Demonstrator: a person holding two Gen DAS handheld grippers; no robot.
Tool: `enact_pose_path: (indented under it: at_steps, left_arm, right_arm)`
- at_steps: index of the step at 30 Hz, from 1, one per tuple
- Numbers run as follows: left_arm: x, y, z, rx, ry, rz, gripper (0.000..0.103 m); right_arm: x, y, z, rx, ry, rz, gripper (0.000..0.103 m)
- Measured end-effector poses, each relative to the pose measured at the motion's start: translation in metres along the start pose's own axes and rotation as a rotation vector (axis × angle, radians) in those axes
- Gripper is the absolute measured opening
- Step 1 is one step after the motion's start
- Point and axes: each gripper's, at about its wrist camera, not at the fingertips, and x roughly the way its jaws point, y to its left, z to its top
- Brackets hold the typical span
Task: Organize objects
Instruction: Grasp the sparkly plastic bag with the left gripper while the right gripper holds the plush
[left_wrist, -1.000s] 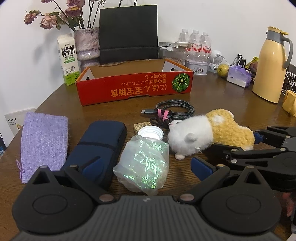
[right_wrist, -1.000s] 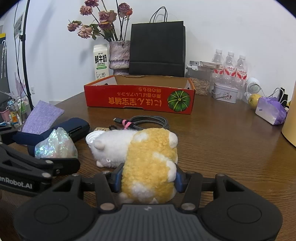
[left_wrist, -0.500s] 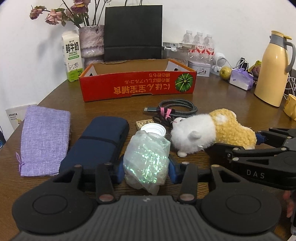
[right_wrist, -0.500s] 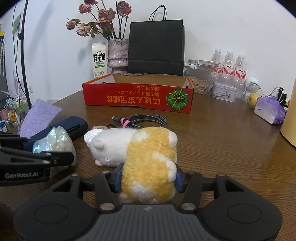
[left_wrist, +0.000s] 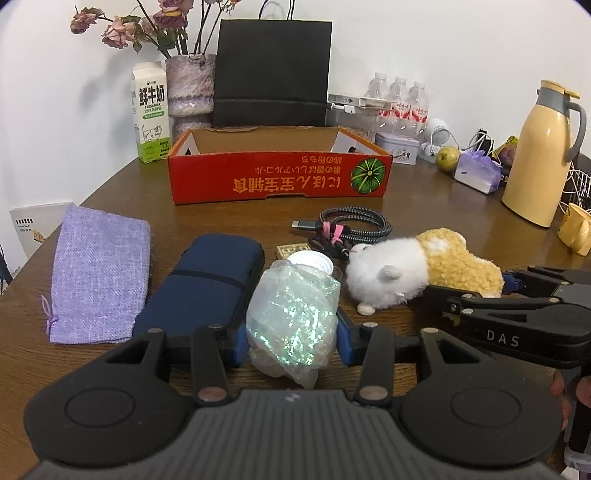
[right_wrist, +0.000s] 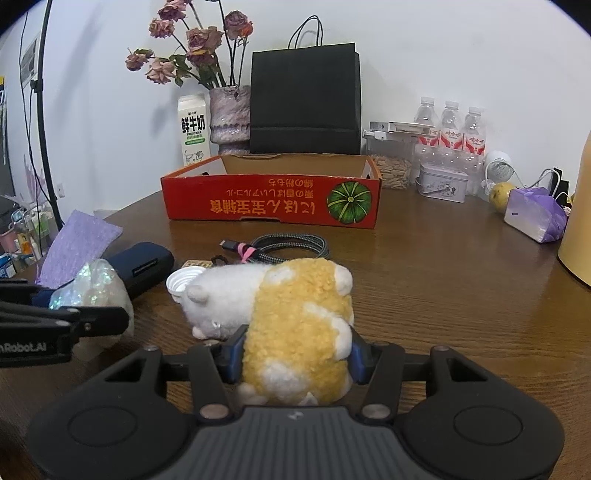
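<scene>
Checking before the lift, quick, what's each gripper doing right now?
Left gripper: just closed on the glittery bottle.
Right gripper: shut on the plush toy.

Glossy iridescent plastic bottle (left_wrist: 293, 314), fuzzy plush toy (right_wrist: 295, 328), grained wooden table (right_wrist: 443, 288)

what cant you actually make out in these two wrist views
- Left wrist view: inside floor of the red box, hidden by its front wall.
- Both views: contents of the glittery bottle; its sparkly wrap hides them.
- Right wrist view: plush toy's underside, behind the right gripper.
- Small tan item behind the bottle cap: too small to identify.
- Yellow jug: cut off by the right edge.
</scene>
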Motion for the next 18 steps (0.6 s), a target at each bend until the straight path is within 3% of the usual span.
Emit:
enact_pose_path:
  at_steps: [18]
  left_arm:
    - [-0.009, 0.015, 0.012, -0.019, -0.036, 0.006, 0.046]
  right_arm:
    - [-0.007, 0.01, 0.012, -0.006, -0.039, -0.004, 0.05]
